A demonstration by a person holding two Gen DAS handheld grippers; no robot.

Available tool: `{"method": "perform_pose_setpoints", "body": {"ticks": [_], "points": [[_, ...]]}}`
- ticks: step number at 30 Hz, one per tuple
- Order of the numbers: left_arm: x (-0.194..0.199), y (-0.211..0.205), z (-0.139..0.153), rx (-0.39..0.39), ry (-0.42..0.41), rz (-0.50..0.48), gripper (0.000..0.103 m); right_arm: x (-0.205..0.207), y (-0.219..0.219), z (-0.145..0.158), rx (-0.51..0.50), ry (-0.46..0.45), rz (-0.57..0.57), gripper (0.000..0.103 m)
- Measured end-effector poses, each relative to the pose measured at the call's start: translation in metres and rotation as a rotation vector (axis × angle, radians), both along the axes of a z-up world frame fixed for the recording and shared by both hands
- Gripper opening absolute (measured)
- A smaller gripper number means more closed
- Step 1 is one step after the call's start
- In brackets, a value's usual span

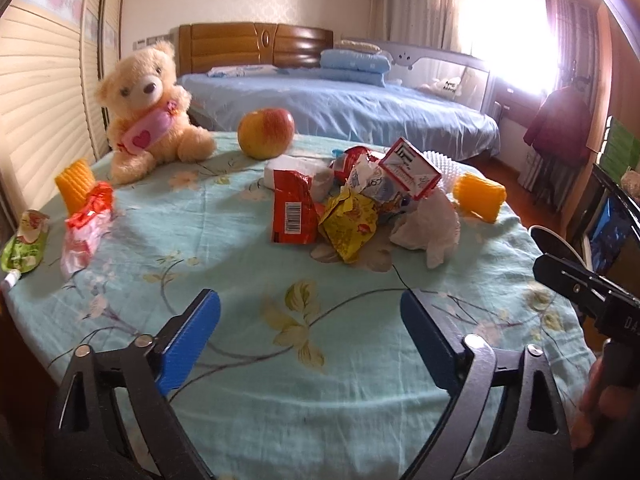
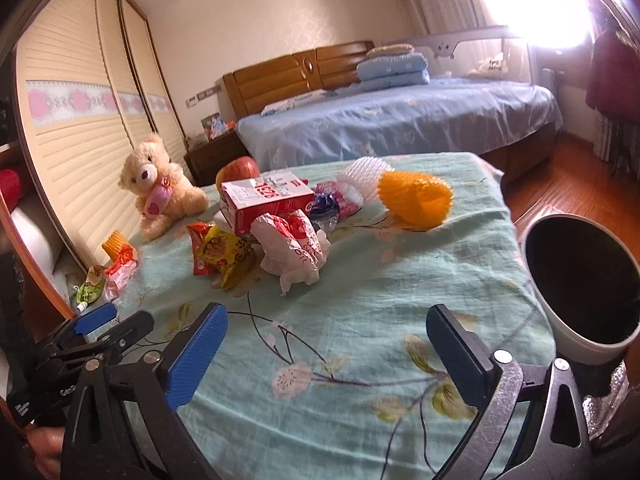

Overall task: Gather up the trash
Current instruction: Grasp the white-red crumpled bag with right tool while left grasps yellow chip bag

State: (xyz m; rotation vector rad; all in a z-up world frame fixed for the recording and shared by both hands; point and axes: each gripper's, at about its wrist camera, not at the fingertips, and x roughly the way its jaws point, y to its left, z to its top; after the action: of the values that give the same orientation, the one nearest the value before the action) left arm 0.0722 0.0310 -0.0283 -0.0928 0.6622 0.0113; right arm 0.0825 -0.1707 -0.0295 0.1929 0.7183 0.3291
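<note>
1. Ahead of the left gripper, whose jaws stand wide apart with nothing between them, lies the trash heap on the floral tablecloth.
2. Beyond the right gripper, also spread and empty, the same heap sits slightly left.
3. Right of that gripper stands a dark-lined bin.

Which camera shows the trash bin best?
The right wrist view: the white bin stands beside the table's right edge, its dark inside and rim plainly visible. The left wrist view shows only a sliver of its rim behind the other tool.
</note>
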Motion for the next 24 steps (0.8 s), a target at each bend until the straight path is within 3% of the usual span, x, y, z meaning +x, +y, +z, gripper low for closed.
{"method": "perform_pose_setpoints", "body": {"ticks": [9, 17, 20, 22, 24], "points": [[0.046, 0.0, -0.007, -0.018, 0.057, -0.027, 0.084, 0.045, 0.014, -0.015, -0.002, 0.1, 0.074, 0.079], [0.077, -0.002, -0.012, -0.035, 0.08, -0.039, 0.069, 0.072, 0.032, -0.024, -0.005, 0.15, 0.14, 0.064], [0.086, -0.003, -0.014, -0.05, 0.088, -0.051, 0.058, 0.08, 0.039, -0.027, -0.009, 0.163, 0.16, 0.06], [0.091, -0.006, -0.017, -0.057, 0.095, -0.064, 0.038, 0.085, 0.042, -0.029, -0.011, 0.17, 0.169, 0.054], [0.094, -0.009, -0.019, -0.067, 0.104, -0.086, 0.019, 0.088, 0.043, -0.032, -0.019, 0.178, 0.175, 0.038]]}}
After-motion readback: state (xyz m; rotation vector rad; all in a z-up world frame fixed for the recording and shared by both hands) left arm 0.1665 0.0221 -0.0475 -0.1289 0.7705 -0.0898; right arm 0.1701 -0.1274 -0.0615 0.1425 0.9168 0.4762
